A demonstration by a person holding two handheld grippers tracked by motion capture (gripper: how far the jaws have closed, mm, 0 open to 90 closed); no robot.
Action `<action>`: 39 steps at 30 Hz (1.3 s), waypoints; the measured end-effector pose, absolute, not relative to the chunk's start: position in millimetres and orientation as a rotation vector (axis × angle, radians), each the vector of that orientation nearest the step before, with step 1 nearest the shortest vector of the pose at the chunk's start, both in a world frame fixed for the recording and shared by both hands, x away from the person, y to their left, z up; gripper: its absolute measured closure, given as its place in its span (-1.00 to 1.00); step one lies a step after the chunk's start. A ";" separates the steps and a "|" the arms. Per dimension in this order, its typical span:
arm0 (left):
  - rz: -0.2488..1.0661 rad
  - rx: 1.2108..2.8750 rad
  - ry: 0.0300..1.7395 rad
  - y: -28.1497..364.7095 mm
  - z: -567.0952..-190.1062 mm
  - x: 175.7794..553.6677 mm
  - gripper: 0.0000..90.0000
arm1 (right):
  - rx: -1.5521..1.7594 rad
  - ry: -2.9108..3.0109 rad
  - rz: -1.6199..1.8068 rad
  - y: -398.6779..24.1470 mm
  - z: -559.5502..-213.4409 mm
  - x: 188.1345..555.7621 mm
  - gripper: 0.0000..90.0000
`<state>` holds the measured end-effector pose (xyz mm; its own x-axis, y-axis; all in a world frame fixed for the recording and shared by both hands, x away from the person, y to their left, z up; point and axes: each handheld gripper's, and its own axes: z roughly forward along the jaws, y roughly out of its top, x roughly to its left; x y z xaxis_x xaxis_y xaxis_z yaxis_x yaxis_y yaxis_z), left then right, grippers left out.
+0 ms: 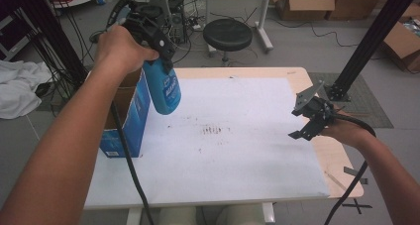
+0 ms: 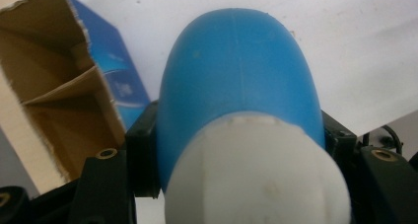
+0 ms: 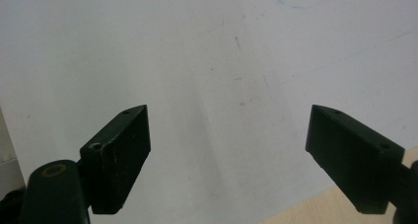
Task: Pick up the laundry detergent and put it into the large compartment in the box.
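Note:
A blue bottle with white lettering hangs in the air above the table's left side, held near its top by my left gripper. In the left gripper view the blue bottle swells out between the black jaws, its white cap nearest the camera, and my left gripper is shut on it. My right gripper rests at the table's right edge. In the right gripper view my right gripper stands open over the white sheet with nothing between its fingers.
An open blue cardboard box stands at the table's left edge, just below and left of the bottle. The white sheet has small brown stains at its middle. A black stool and a black metal post lie beyond the table.

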<state>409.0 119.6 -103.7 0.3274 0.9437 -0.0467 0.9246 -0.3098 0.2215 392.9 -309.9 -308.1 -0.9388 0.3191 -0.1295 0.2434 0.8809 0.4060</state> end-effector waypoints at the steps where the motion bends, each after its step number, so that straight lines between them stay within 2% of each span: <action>1: 0.140 2.369 1.719 121.9 -102.6 409.0 -0.16 | 0.431 2.858 0.579 -309.7 -308.2 393.1 -0.62; 18: 0.190 2.246 1.899 172.0 -85.0 403.6 -0.16 | 0.420 2.862 0.574 -306.4 -310.2 394.1 -0.62; 39: 0.268 2.137 2.074 230.7 -93.9 396.5 -0.15 | 0.414 2.875 0.563 -299.6 -313.4 397.7 -0.62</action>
<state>396.5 230.7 -93.9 0.0274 0.9994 0.0223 0.9722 -0.0318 0.2319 397.7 -299.6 -313.4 -0.9445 0.3041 -0.1242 0.2348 0.8895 0.3921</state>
